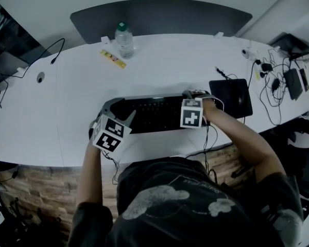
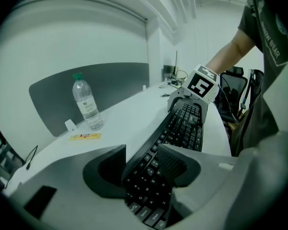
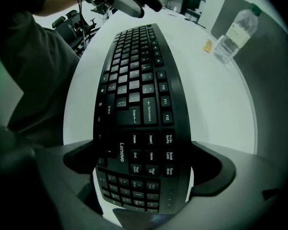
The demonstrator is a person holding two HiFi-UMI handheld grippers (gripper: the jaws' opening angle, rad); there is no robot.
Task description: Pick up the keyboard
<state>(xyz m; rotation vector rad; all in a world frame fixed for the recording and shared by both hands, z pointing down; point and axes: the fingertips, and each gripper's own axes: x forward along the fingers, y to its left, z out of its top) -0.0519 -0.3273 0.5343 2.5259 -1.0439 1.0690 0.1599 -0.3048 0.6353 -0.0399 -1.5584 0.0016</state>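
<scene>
**Black keyboard [image 1: 154, 113] at the near side of a white worktop [image 1: 170, 60], a claw at each end**

Nearest, the person's two forearms reach in over the worktop's edge. The left claw [image 2: 144, 164] is angled downward with its jaws apart around the keyboard's left end, one ribbed pad lying over the keys. The right claw [image 3: 143, 169] points straight down and is closed on the keyboard's right end, one jaw against the front edge and one against the back, either side of the number pad. Just right of the keyboard is a black square pad [image 1: 230, 98], and beyond that a tangle of cables [image 1: 273, 81]. Farther back are a yellow strip [image 1: 113, 58] and an upright plastic bottle [image 1: 124, 39] with a green cap. A grey panel [image 1: 159, 15] stands behind the far edge.
</scene>
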